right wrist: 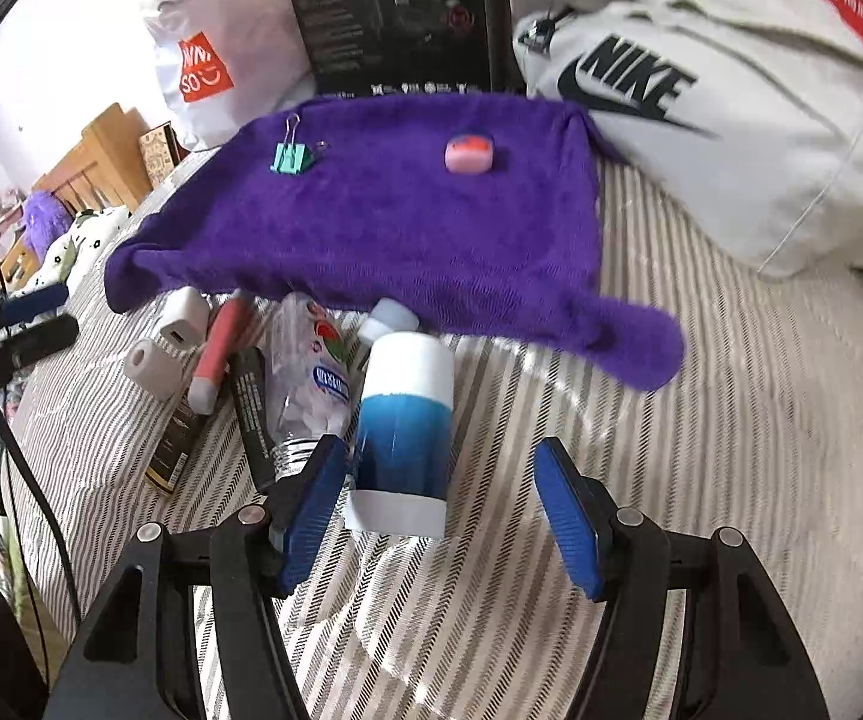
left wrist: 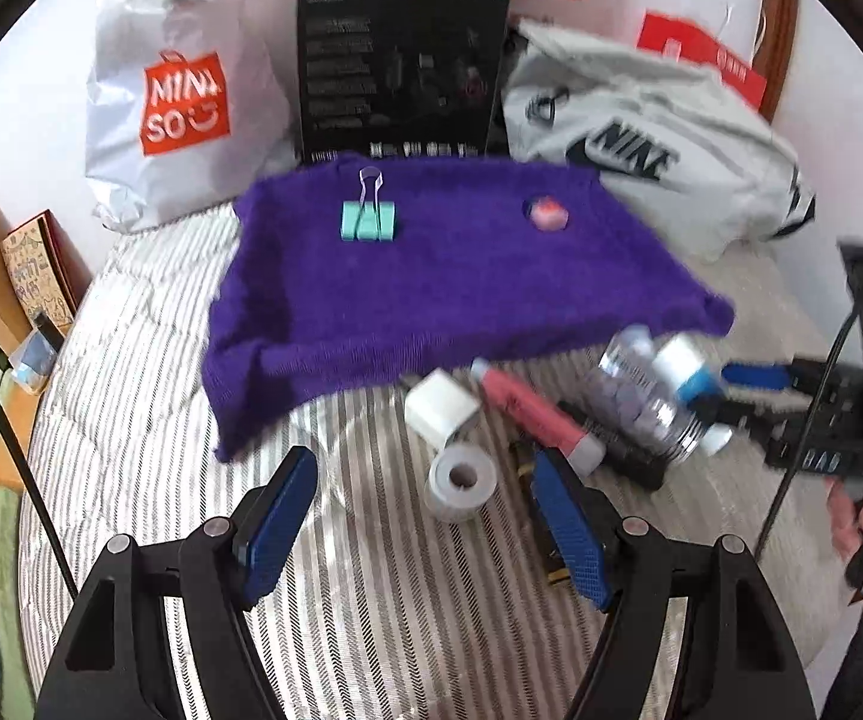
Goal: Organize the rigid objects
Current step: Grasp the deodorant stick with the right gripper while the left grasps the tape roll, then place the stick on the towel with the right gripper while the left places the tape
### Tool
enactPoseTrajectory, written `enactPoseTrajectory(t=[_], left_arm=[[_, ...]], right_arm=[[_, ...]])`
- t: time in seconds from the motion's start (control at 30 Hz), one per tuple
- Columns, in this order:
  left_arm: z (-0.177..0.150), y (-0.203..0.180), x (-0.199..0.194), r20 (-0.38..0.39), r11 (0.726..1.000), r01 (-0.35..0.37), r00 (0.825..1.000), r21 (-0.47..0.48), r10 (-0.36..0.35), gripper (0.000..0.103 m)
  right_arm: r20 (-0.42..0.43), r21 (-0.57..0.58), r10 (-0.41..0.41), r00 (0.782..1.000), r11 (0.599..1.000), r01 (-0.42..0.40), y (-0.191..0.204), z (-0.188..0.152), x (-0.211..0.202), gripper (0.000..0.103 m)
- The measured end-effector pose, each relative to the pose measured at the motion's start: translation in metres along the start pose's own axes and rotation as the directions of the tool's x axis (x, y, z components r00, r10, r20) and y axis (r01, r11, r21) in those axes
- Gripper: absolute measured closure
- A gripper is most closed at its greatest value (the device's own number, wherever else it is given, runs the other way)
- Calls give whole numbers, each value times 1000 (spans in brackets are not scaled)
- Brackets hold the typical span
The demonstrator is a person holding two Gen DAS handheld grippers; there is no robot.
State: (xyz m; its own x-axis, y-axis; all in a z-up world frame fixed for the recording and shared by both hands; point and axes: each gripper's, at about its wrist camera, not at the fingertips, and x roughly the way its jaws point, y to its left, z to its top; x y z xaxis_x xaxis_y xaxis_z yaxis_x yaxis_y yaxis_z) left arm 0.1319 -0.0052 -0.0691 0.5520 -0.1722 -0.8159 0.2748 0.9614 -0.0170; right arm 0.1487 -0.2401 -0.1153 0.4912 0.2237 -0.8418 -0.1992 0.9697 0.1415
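Our right gripper (right wrist: 440,510) is open around the blue and white tube (right wrist: 404,420), not squeezing yet. Our left gripper (left wrist: 425,531) is open and empty. Next we should pinch the tube and carry it to the purple cloth (right wrist: 383,216).

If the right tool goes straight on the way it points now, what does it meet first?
Probably the blue-and-white tube: it lies between the open fingers of the right tool, just ahead. Depth is hard to judge in this view.

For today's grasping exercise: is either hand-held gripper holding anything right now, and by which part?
Nothing is held. The left hand-held gripper is open over the striped bedding. The right hand-held gripper is open around the blue-and-white container's lower end, its pads not pressing it.
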Motion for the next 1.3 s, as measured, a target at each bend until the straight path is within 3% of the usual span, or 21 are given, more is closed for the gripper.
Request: enactPoseTrajectory(t=[0.23,0.3,0.37,0.47,0.53,0.83,0.93,0.97,1.3], left_arm=[[-12,-2,15,-6,999,35,999,7,-35,30],[-13,-3,19,4,999,31,1000,12,-31,34],[-13,-4,26,-10,999,25,1000,25,-25,49],[-15,-7,35,-28,999,21,999,51,-20,65],[-17,-6,37,-29,998,35,999,55,-33,69],[-15,-9,44,-1,997,19,1000,70,-19,69],[-15,-9,44,13,997,20,1000,73,-21,72],[-15,-8,44,16,997,20,1000,68,-22,76],[-11,22,21,37,996,87,996,-6,-87,76]], right_arm=[[20,-12,-15,1000,1000,15,5,4,14,44],[22,-23,-21,1000,999,22,8,5,17,51],[21,-33,-15,1000,999,16,11,6,20,61],[24,-43,-20,1000,999,21,13,6,21,63],[19,-41,-18,1000,999,19,11,5,18,64],[-18,-41,-47,999,998,46,2,-4,17,63],[4,-90,-106,994,990,106,13,-7,20,64],[14,-83,-104,994,991,105,14,-8,20,65],[17,-25,-27,999,999,28,-1,-7,7,67]])
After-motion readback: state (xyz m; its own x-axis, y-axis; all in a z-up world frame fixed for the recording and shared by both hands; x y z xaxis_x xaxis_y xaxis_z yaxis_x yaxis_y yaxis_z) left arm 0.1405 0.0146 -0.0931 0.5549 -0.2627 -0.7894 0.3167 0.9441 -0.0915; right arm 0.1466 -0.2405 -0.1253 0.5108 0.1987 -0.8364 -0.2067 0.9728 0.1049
